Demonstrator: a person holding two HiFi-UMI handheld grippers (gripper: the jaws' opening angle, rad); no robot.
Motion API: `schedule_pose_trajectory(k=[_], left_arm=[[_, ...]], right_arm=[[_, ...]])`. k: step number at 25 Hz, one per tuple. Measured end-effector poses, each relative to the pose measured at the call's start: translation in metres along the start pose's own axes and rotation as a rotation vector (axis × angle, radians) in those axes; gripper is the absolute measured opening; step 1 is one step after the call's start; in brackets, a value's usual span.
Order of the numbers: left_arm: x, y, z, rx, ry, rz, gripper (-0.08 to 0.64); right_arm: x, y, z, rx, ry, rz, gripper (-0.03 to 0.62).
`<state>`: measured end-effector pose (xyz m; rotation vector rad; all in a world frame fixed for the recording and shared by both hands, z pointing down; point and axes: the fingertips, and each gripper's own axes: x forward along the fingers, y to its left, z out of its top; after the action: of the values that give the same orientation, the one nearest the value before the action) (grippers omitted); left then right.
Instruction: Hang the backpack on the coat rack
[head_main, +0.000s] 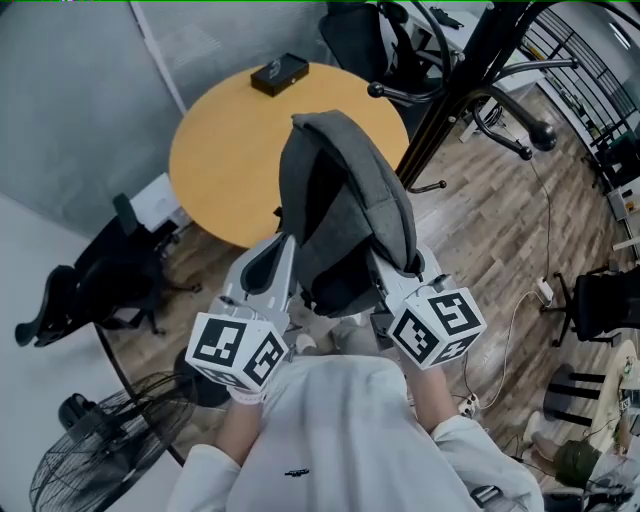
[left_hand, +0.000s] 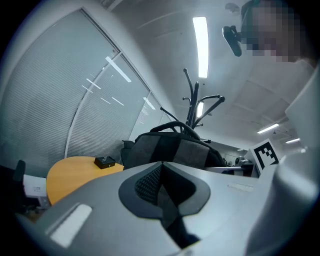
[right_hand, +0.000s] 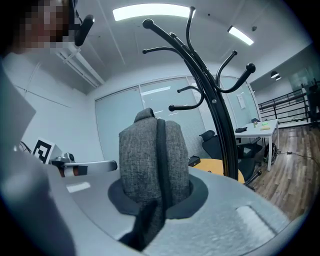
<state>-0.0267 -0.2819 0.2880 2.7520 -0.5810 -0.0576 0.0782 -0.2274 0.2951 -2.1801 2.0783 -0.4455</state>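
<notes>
- Office floor and round bench below; backpack is held upright between both grippers.
- Left gripper, right gripper — jaws clamped narrowly on its fabric.
- Coat rack stands ahead-right — nearer the right gripper.

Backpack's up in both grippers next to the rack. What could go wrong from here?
The left gripper and right gripper each pinch only fabric low on the backpack, so it could slip or sag. Its top handle is held by neither, so it may miss a hook. A swing could knock the coat rack, which stands close by.
</notes>
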Motion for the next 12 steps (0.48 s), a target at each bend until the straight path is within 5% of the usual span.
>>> schedule_pose_trajectory(k=[12], left_arm=[[-0.001,-0.001,-0.006,0.017,0.019,-0.005,0.018]], right_arm=[[0.018,-0.012,0.015,0.114,-0.043,0.027,0.06]])
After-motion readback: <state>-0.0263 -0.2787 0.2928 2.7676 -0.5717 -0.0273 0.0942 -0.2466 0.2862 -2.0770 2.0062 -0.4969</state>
